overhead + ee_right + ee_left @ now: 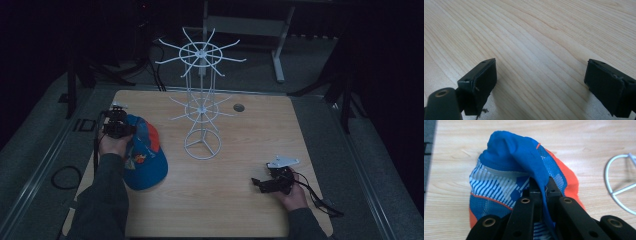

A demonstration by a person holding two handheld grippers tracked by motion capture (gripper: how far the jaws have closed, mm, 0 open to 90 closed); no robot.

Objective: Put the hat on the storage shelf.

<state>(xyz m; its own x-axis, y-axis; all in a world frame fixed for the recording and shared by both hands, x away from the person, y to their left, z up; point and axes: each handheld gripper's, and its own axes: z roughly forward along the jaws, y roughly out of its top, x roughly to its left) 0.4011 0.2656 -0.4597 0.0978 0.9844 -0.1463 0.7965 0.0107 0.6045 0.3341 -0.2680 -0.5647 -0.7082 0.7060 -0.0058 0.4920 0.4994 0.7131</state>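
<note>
A blue and orange cap (145,152) lies on the left part of the wooden table (235,200). My left gripper (119,127) sits at the cap's far left edge. In the left gripper view its jaws are shut on a fold of the cap's blue fabric (534,165), pinched between the pads, and the fabric is pulled up into a ridge. My right gripper (265,184) rests low over the table at the front right. Its pads (481,82) stand wide apart over bare wood with nothing between them.
A white wire display stand (202,95) with radiating hooks rises at the table's middle back, and its ring base (621,185) lies just right of the cap. A small round hole (238,107) sits behind it. The right gripper's cable (320,200) trails toward the right edge.
</note>
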